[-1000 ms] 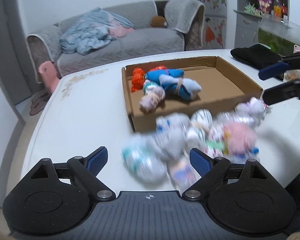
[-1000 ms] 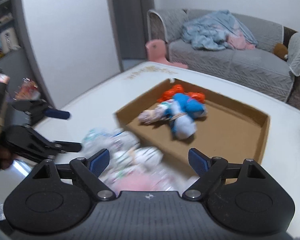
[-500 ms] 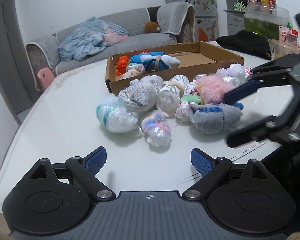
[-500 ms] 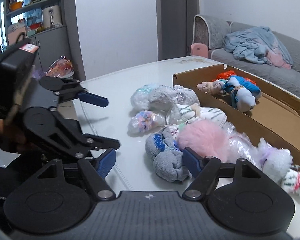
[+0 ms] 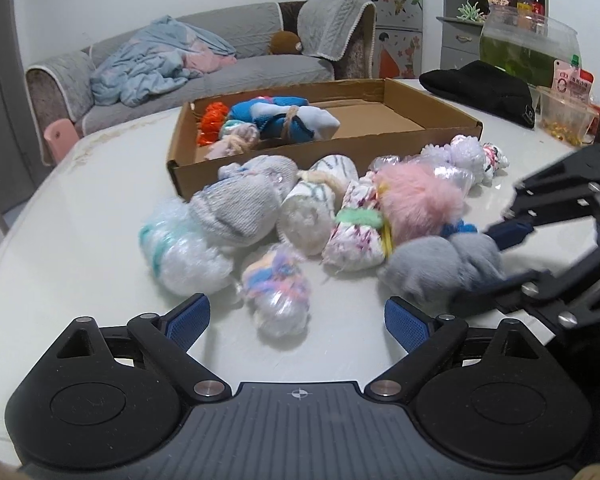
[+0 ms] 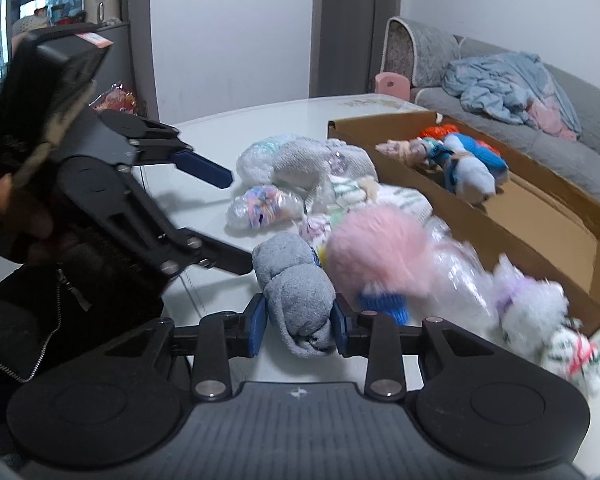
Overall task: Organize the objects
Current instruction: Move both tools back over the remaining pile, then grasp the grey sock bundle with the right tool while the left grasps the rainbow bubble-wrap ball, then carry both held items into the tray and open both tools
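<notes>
While the right gripper (image 6: 299,322) closes its jaws on the grey sock roll (image 6: 296,292), both blue pads already press that roll's flanks at the near edge of the white table (image 5: 60,216). The roll lies at the front of a loose heap of sock bundles, just beside a fluffy pink bundle (image 6: 376,246) and a blue knitted one (image 6: 382,302) half tucked under it. Counting the heap from the left wrist view gives about ten bundles on the table, though the ones at the far right are blurred and may be more or fewer: a white one with teal stripes (image 5: 180,256), a pale grey knit (image 5: 240,208), a pastel one in clear wrap (image 5: 276,292), a cream striped one (image 5: 316,208), a speckled one with a green band (image 5: 356,236) and some white fuzzy ones (image 5: 468,156). Behind the heap, touching it, sits one shallow cardboard tray (image 5: 432,128), holding three bundles at its left end: one orange (image 5: 212,124), one blue and white (image 5: 288,120), one pinkish (image 5: 232,144). The left gripper (image 5: 296,318) hovers over the pastel bundle, its jaws spread wide and opening, gripping nothing. One black cloth (image 5: 480,88) lies beyond the tray.
</notes>
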Action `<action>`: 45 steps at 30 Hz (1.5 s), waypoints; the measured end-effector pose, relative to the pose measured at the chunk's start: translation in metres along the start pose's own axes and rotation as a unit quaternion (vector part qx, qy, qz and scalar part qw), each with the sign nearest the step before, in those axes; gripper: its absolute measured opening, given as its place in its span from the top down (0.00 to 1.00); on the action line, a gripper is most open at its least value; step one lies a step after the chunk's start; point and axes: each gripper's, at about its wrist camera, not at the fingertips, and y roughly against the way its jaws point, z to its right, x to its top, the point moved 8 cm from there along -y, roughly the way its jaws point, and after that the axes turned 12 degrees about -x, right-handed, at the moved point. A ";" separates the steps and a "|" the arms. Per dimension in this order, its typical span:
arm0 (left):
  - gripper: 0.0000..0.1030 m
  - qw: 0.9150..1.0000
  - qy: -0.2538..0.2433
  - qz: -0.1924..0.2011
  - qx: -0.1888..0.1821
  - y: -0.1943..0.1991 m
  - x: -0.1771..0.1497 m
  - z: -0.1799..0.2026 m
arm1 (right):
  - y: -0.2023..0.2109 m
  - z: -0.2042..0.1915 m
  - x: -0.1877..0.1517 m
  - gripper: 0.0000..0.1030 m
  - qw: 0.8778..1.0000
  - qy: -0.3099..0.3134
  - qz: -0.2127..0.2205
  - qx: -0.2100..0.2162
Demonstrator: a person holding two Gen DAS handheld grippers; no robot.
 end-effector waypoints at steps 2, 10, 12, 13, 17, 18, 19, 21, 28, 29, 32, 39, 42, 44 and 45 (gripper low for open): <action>0.07 1.000 0.006 0.000 -0.001 -0.005 0.002 -0.001 | 0.005 0.004 -0.004 0.70 1.000 -0.010 -0.001 -0.005; 0.17 0.999 0.030 0.001 -0.022 -0.013 0.007 -0.006 | 0.002 0.013 -0.005 0.64 0.999 -0.040 0.011 -0.002; 0.25 0.999 0.029 0.001 -0.025 -0.013 0.009 -0.007 | -0.001 0.013 -0.003 0.63 0.999 -0.042 0.012 0.000; 0.34 0.999 0.030 0.001 -0.025 -0.011 0.009 -0.008 | -0.004 0.011 -0.003 0.64 0.999 -0.042 0.009 0.003; 0.64 0.998 0.051 0.004 -0.034 -0.003 0.008 -0.013 | -0.003 0.010 -0.004 0.69 0.999 -0.043 0.008 0.005; 0.64 0.998 0.057 0.005 -0.036 -0.001 0.007 -0.014 | -0.001 0.011 -0.005 0.70 0.999 -0.043 0.008 0.005; 0.65 0.998 0.058 0.005 -0.035 0.000 0.006 -0.014 | 0.000 0.012 -0.006 0.70 0.999 -0.045 0.007 0.005; 0.65 0.998 0.055 0.003 -0.030 0.004 0.003 -0.013 | 0.004 0.014 -0.007 0.71 0.999 -0.051 0.004 0.009; 0.65 0.998 0.046 0.000 -0.034 0.028 0.006 -0.004 | 0.032 0.021 -0.002 0.71 0.998 -0.054 0.008 0.008; 0.65 0.999 0.042 0.004 -0.032 0.034 0.010 -0.004 | 0.038 0.023 0.001 0.71 0.998 -0.053 0.012 0.009; 0.65 0.999 0.031 0.018 -0.025 0.050 0.029 -0.005 | 0.051 0.033 0.013 0.71 0.998 -0.053 0.022 0.004; 0.65 0.999 0.017 0.046 -0.016 0.067 0.084 -0.016 | 0.070 0.073 0.051 0.71 0.995 -0.076 0.063 -0.020; 0.65 0.998 0.010 0.057 -0.023 0.064 0.112 -0.016 | 0.071 0.093 0.068 0.71 0.994 -0.079 0.073 -0.036; 0.65 0.998 0.003 0.062 -0.028 0.058 0.133 -0.014 | 0.069 0.107 0.079 0.71 0.993 -0.079 0.076 -0.047; 0.65 0.998 -0.004 0.063 -0.030 0.053 0.143 -0.012 | 0.068 0.115 0.085 0.71 0.993 -0.079 0.077 -0.052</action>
